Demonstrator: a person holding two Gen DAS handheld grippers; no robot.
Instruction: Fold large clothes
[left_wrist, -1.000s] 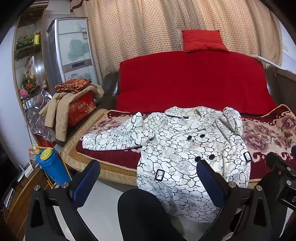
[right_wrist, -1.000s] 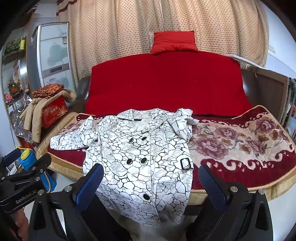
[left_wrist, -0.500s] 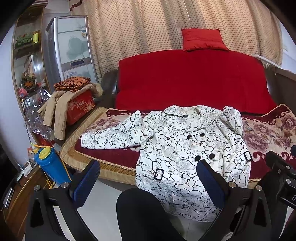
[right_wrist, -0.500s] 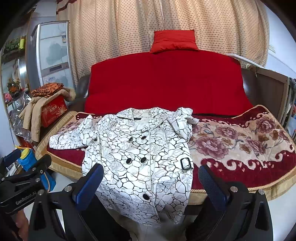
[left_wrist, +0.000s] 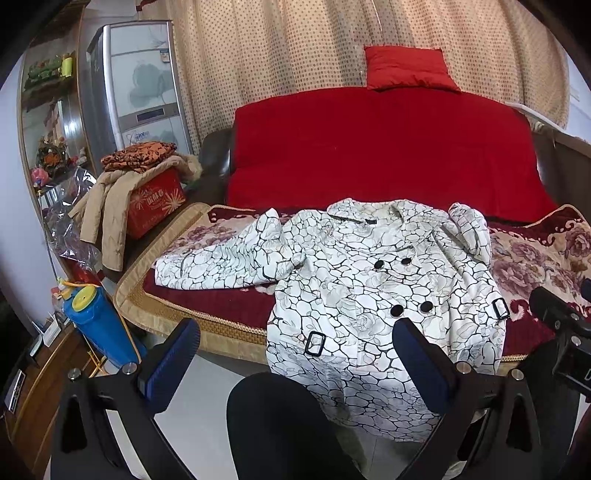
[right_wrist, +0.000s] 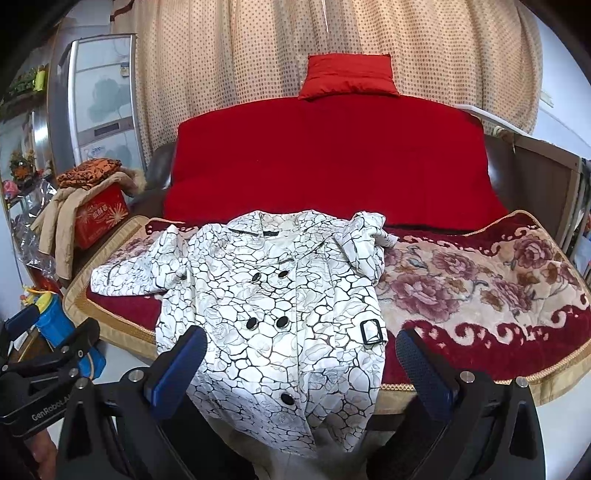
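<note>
Compared with one second earlier, both of your views sit slightly lower on the scene, so the coat and sofa appear a little higher in frame; the coat itself lies unchanged. Your left gripper (left_wrist: 295, 354) is held with its jaws wide apart and empty, its blue fingertips (left_wrist: 173, 354) framing the lower hem area from short of the sofa edge. Your right gripper (right_wrist: 299, 365) is likewise spread wide and grips nothing. The white coat (left_wrist: 369, 295) with black crackle print lies face up on the floral blanket (right_wrist: 480, 295) that covers the sofa seat, collar toward the red backrest (right_wrist: 332, 158), double row of black buttons showing. Its hem hangs over the front edge of the seat toward you. One sleeve stretches flat toward the left side of the seat; the other is bunched at the shoulder on the opposite side. A red cushion (left_wrist: 406, 68) rests on top of the backrest. A dark-clad knee (left_wrist: 273, 424) rises between the left fingers. A blue bottle (left_wrist: 99, 325) with a yellow lid stands left of the sofa.
</note>
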